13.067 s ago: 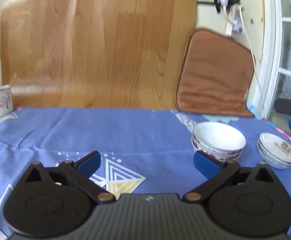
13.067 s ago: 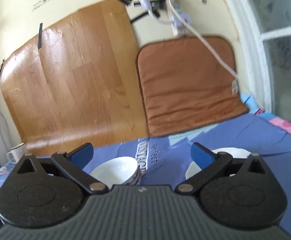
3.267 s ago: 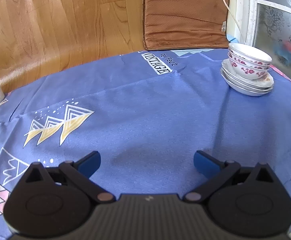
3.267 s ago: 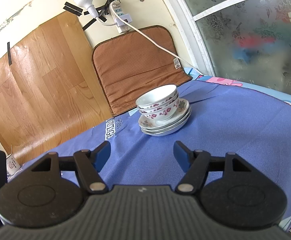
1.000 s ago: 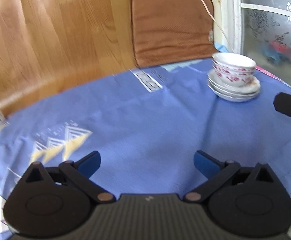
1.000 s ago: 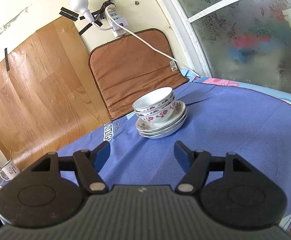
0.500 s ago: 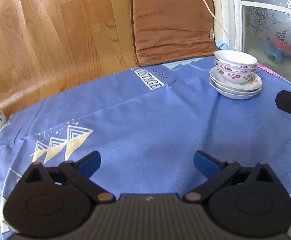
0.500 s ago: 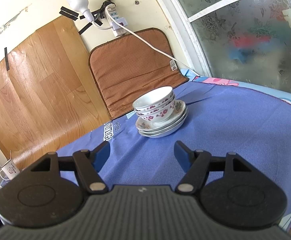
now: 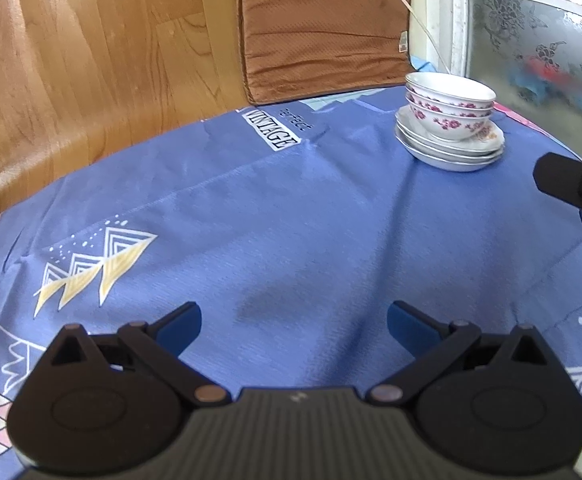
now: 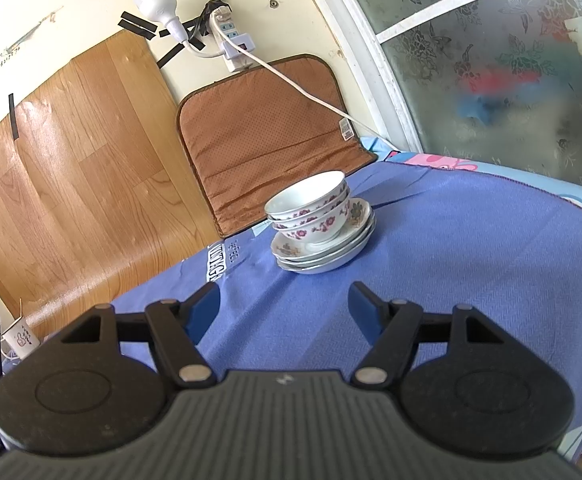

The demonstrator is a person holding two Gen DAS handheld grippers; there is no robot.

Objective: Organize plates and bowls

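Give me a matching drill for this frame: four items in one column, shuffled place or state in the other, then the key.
Items:
1. floral bowls
2. plates
3. brown cushion
4. right gripper

States:
A. leaning against the wall
B. open and empty, above the blue tablecloth
C. nested, on top of the stack
D. stacked, under the bowls

Pairs: 1-C, 2-D, 3-A, 4-B

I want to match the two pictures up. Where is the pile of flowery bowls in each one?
Left wrist view: the stacked bowls sit on the plates, upper right.
Right wrist view: the stacked bowls are near the middle, beyond the open right gripper.
Shared landmark: the brown cushion leaning on the wall behind them.
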